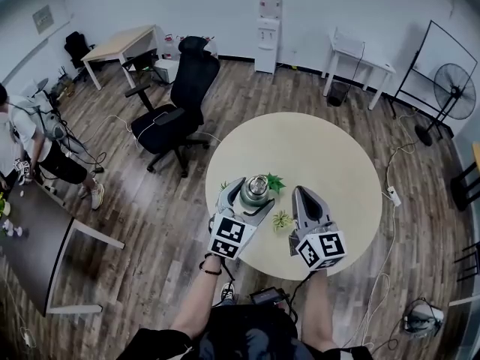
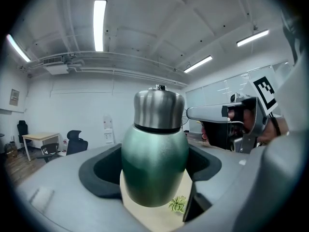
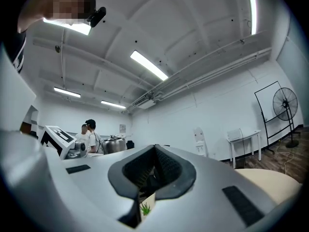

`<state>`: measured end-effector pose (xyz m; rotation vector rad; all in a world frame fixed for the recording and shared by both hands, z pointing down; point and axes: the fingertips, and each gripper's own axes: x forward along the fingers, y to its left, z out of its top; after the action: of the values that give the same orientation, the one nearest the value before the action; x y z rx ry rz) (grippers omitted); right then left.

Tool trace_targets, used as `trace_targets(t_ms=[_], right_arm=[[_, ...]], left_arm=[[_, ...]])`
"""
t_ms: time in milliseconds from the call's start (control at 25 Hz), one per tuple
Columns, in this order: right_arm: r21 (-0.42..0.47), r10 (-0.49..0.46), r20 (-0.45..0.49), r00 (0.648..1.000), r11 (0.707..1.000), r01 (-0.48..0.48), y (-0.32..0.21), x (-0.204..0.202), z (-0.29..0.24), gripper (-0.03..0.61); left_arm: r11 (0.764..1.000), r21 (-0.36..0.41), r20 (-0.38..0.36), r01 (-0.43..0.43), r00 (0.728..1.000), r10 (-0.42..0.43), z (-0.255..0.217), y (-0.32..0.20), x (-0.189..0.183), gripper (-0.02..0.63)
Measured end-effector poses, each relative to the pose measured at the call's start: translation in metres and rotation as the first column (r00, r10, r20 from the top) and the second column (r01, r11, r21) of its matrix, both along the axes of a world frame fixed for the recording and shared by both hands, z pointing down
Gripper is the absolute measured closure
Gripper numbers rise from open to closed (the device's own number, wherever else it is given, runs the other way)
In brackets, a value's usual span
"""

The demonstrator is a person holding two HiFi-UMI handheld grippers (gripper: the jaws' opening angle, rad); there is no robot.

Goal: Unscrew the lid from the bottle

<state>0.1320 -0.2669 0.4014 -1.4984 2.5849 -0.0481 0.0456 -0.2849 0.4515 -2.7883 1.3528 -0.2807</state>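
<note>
A green bottle [image 1: 256, 193] with a steel lid [image 1: 256, 184] stands upright near the front edge of the round table [image 1: 330, 163]. My left gripper [image 1: 251, 196] is shut on the bottle's body. In the left gripper view the bottle [image 2: 154, 161] fills the gap between the dark pads [image 2: 104, 173], and the lid [image 2: 159, 110] stands free above them. My right gripper [image 1: 301, 192] sits just right of the bottle, shut and holding nothing. In the right gripper view its pads [image 3: 166, 170] meet, and the lid [image 3: 115, 144] shows off to the left.
Small green plant sprigs [image 1: 275, 181] [image 1: 282, 220] lie on the table beside the bottle. A black office chair [image 1: 180, 100] stands beyond the table's left side. A person [image 1: 30, 137] stands at the far left by a dark table [image 1: 37, 246]. A fan [image 1: 454, 92] stands at the right.
</note>
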Motion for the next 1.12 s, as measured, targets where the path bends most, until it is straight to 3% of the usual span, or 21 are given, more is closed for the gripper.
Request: trace_targets(t_ms=[200,240,280,320,560,800,920,1120], right_arm=[[0.013,-0.033,-0.004,0.999,0.999,0.033,0.013,-0.007,-0.007,0.572],[0.016,-0.054,0.000,0.999,0.998,0.054,0.015,-0.010,-0.009,0.535],[0.020,-0.081,0.006,0.997,0.997,0.080,0.019,-0.014,-0.011,0.405],[0.025,-0.105,0.007,0.994,0.994,0.105,0.022,-0.018,-0.012,0.331],[0.047,-0.181,-0.055,0.982,0.982,0.183,0.037,-0.040,-0.018,0.319],[0.051,-0.277,-0.048,0.960,0.959,0.279,0.052,-0.056,-0.021,0.337],[0.044,-0.334,-0.028,0.942,0.941,0.335,0.058,-0.060,-0.023,0.311],[0.014,-0.370,-0.106,0.923,0.928,0.373,0.057,-0.078,-0.011,0.293]], left_arm=[[1.000,-0.009,-0.013,-0.010,1.000,0.010,0.000,0.012,0.000,0.235],[1.000,-0.009,-0.015,-0.011,1.000,0.010,-0.001,0.013,0.000,0.235],[1.000,-0.008,-0.016,-0.011,1.000,0.011,-0.001,0.015,0.000,0.235],[1.000,-0.007,-0.016,-0.012,1.000,0.012,-0.002,0.016,0.001,0.235],[1.000,-0.004,-0.010,-0.027,1.000,0.027,-0.004,0.025,0.006,0.235],[0.999,-0.014,-0.022,-0.037,0.999,0.037,-0.001,0.033,0.007,0.235],[0.999,-0.017,-0.009,-0.039,0.999,0.039,0.002,0.035,0.008,0.235],[0.997,-0.013,0.010,-0.072,0.997,0.072,0.004,0.042,0.019,0.235]])
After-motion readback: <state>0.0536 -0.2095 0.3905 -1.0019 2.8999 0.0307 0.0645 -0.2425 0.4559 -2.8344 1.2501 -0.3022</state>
